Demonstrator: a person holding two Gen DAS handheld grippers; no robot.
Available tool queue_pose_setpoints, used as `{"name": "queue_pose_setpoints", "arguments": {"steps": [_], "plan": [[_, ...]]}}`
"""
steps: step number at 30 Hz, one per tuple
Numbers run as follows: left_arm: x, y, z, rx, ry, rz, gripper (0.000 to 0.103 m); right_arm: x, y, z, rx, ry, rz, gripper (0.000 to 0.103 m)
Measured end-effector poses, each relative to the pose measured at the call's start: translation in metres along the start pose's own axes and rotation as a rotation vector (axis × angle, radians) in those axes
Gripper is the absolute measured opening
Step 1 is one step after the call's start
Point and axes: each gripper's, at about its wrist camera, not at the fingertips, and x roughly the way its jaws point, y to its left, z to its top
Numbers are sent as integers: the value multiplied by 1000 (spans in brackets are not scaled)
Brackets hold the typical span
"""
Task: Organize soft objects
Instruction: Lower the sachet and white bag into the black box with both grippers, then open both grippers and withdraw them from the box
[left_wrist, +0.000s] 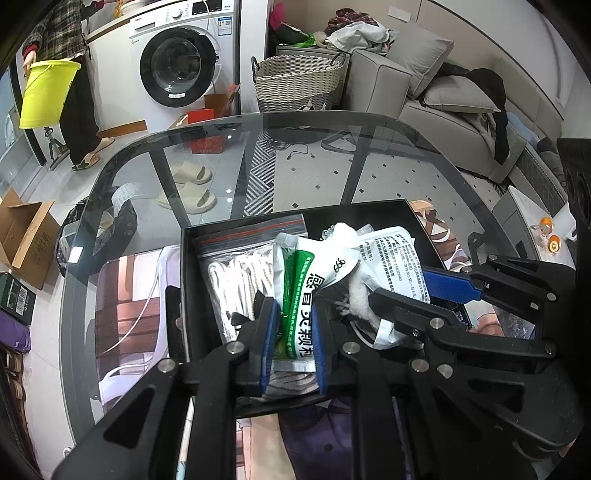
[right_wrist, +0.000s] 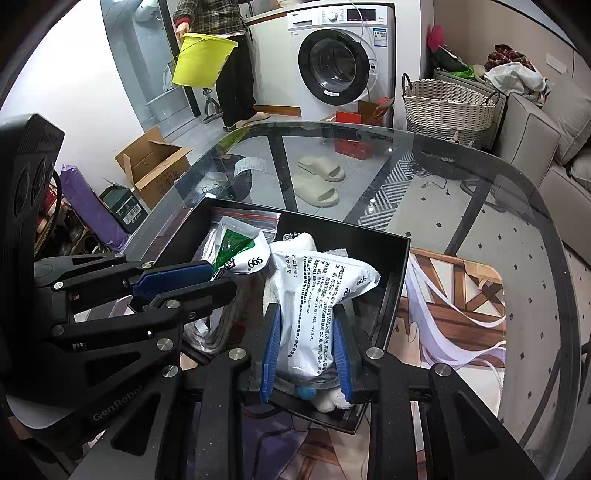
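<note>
**Packets held over the box, one to each gripper**

Packets are the business here, and both sit in or just above the black box (left_wrist: 369, 214) that stands on the glass bench (left_wrist: 314, 155). The left gripper (left_wrist: 292, 343) has its blue pads narrowed onto the lower end of the green-and-white sachet (left_wrist: 301, 291), so the packet stands up out of the box and leans over the zip bag of white cord (left_wrist: 240, 273) in the left part. The right gripper (right_wrist: 306, 354) is closed the same way on the white sachet (right_wrist: 317, 295), gripped at its near end with the printed back facing up — under it lies a white fluffy thing (right_wrist: 332, 402), part hidden, and I cannot tell what it is.

Each packet is pinched by an end, I'd guess, because they are limp: taken at the middle they would fold and drag the neighbours along. Holding one in each gripper also keeps the two apart, as they overlap where their tops meet.

The box looks crowded, and the sorting seems well short of done. The next move likely calls for lifting gently, since a slack sachet may catch on the cord bag or the box wall.

A printed mat (right_wrist: 461, 295) lies on the bench under the box.
</note>
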Motion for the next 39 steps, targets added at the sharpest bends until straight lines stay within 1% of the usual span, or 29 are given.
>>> {"name": "queue_pose_setpoints", "arguments": {"steps": [13, 15, 16, 18, 19, 20, 23, 29, 33, 39], "plan": [[-3, -1, -1, -12, -4, 11, 16, 1, -2, -2, 0, 1, -4, 25], [-4, -1, -1, -8, -8, 21, 17, 1, -2, -4, 1, 5, -7, 25], [-5, -3, -1, -8, -11, 25, 18, 1, -3, -5, 1, 9, -9, 26], [-7, -2, -2, -17, -14, 33, 23, 1, -3, -7, 7, 11, -26, 31], [-8, -2, -3, -23, -16, 33, 24, 1, -5, -8, 14, 12, -35, 31], [-10, -1, -3, -25, -18, 29, 24, 0, -6, -10, 19, 14, -30, 32], [-17, -2, -3, -21, -37, 28, 27, -3, -10, -13, 37, 12, -22, 40], [-31, -6, -1, -25, -53, 22, 28, -23, -7, -15, 35, -15, -25, 42], [-34, -6, -1, -26, -54, 30, 33, -33, -6, -13, 37, -25, -32, 42], [-50, -11, -4, -13, -82, 33, 34, -46, -2, -11, 42, -37, -36, 42]]}}
